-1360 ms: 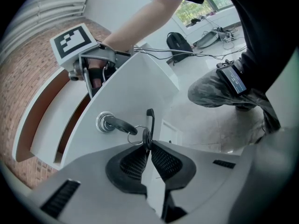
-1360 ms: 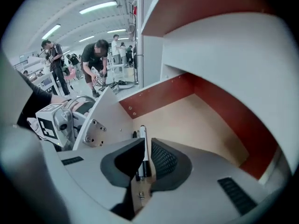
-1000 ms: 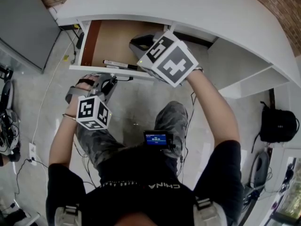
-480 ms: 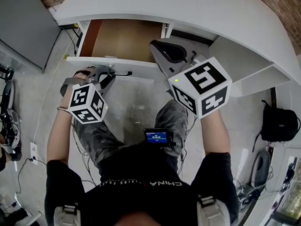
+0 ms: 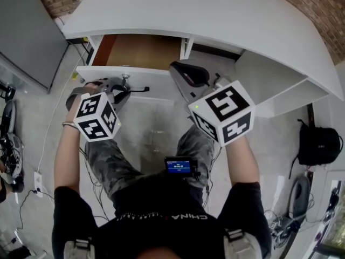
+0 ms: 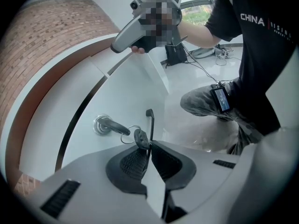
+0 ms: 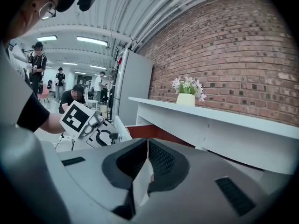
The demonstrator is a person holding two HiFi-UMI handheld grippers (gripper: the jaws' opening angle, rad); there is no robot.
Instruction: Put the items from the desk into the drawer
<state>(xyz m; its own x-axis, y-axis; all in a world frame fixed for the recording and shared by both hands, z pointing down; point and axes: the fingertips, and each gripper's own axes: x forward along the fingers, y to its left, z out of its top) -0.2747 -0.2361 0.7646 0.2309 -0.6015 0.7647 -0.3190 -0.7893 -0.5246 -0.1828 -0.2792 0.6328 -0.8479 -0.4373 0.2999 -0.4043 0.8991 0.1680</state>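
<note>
The desk drawer stands partly open under the white desk top; only its bare brown bottom shows. My left gripper is at the white drawer front. Its jaws are shut on the thin black handle, beside a key in the lock. My right gripper hovers in front of the desk, right of the drawer, jaws shut with nothing between them. No loose items show on the desk or in the drawer.
A potted flower stands on the desk top by the brick wall. A grey cabinet is to the left, and a black backpack lies on the floor at right. A small screen rests on the person's lap. People stand far behind.
The drawer has slid inward; the pens seen in it earlier are now out of sight. My right gripper came out of the drawer and back toward the person.
</note>
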